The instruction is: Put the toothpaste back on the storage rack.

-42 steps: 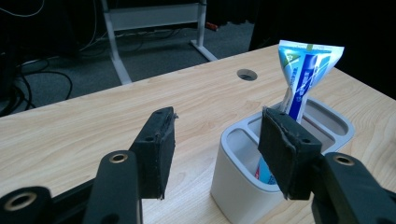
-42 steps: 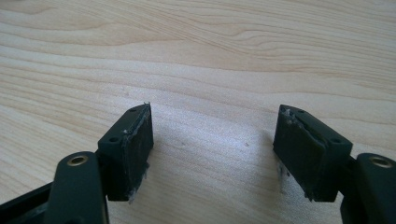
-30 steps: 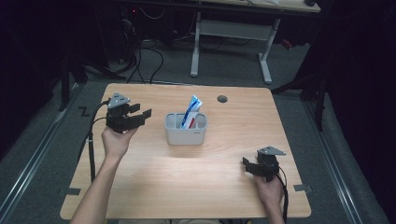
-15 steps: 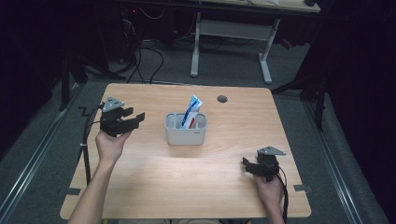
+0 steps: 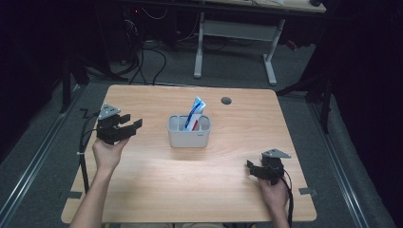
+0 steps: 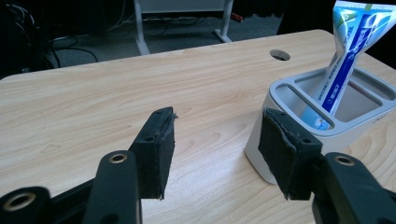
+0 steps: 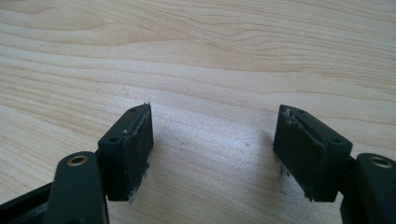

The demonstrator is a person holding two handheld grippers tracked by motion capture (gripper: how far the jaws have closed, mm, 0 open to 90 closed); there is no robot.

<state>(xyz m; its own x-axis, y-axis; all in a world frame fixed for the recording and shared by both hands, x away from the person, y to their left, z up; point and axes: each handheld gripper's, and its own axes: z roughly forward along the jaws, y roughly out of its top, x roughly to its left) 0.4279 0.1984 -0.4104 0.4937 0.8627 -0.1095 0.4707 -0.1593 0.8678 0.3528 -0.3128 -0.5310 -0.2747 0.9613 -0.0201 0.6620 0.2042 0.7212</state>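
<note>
Currently the toothpaste tube (image 5: pixel 195 113) stands in the grey holder (image 5: pixel 188 137), leaning, long axis near upright, crimped top tilted toward the far edge of the table (image 5: pixel 157 190). In the left gripper view the tube (image 6: pixel 348 51) sits in a middle slot of the holder (image 6: pixel 322 116), slanting up to the right; the neighbouring slots look empty. Holder position: approx. centre of the table, slightly toward the far edge, well apart from every corner.

Left gripper (image 5: pixel 127 126): near the left edge, held above the wood, jaws spread w/ nothing between them, pointing roughly across the table at the holder. In its own view the holder lies ahead and off to the right of the left gripper (image 6: pixel 219 154), not yet between the pads (one pad overlaps the holder's near corner in the picture only; contact not evident).

Right gripper (image 5: pixel 254 168): near the front right corner, low over the table, jaws spread, empty; in its own view the right gripper (image 7: pixel 215 149) faces bare wood.

Assessment: left gripper is the nearer to the tube and is aimed its way; right is further off and turned elsewhere. A pick would prob. need the left jaws raised to the tube's exposed upper part, closing across its flat width, then a pull along the long axis to clear the slot.
</note>
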